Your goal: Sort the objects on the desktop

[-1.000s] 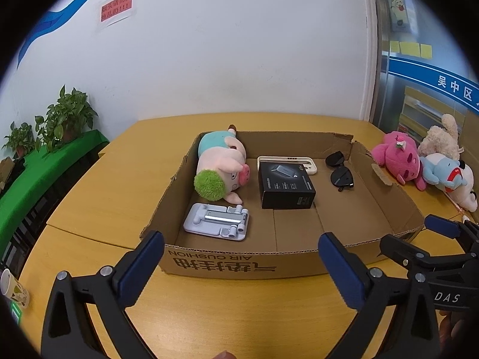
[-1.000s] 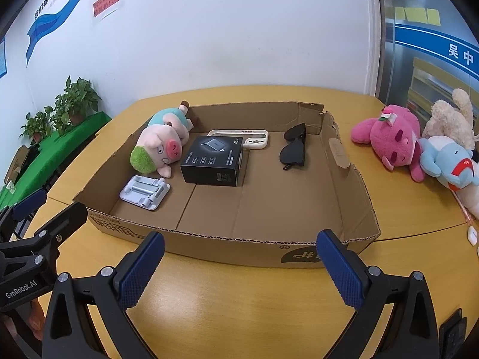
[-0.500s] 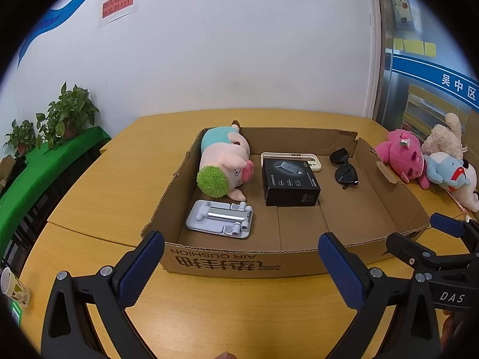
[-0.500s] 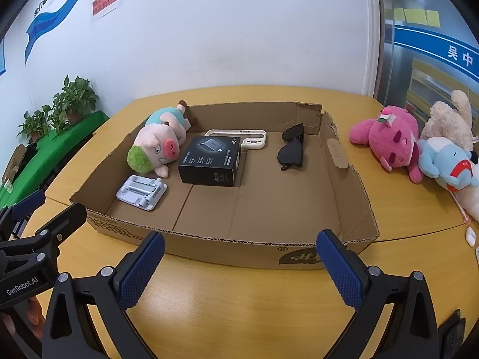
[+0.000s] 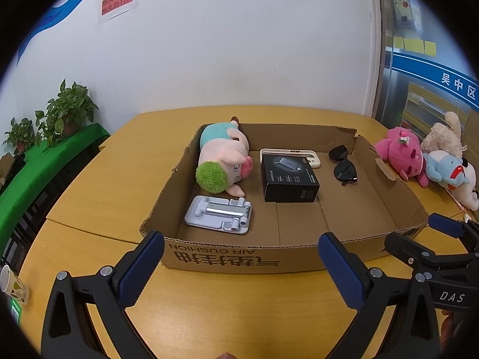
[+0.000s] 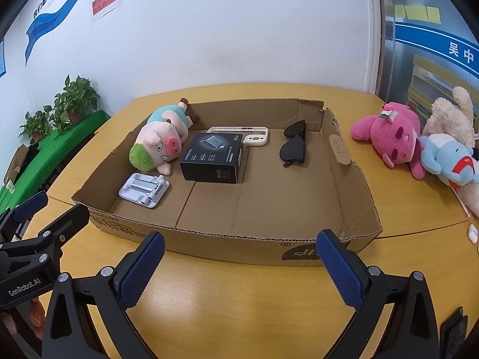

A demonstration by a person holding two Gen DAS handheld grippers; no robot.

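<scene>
A shallow cardboard box (image 5: 227, 258) (image 6: 362, 191) sits on the wooden table. In it lie a pink pig plush (image 5: 223, 161) (image 6: 160, 143), a grey folded phone stand (image 5: 218, 215) (image 6: 143, 190), a black carton (image 5: 287, 178) (image 6: 214, 158), a white phone case (image 5: 311, 157) (image 6: 257, 137) and black sunglasses (image 5: 342, 166) (image 6: 295, 145). My left gripper (image 5: 239, 266) is open and empty in front of the box's near wall. My right gripper (image 6: 239, 264) is open and empty at the same wall, further right. Each shows in the other's view (image 5: 419, 239) (image 6: 54, 214).
Three plush toys lie on the table right of the box: pink (image 5: 404, 154) (image 6: 389, 134), blue (image 5: 446, 172) (image 6: 449, 161) and beige (image 5: 446, 131) (image 6: 452, 113). A paper cup (image 5: 13, 284) stands at the table's left edge. Potted plants (image 5: 64, 113) stand on a green bench to the left.
Both grippers have drawn slightly back and up from the box, so its contents sit a little further off. Both stay open. Nothing in the box has moved.
</scene>
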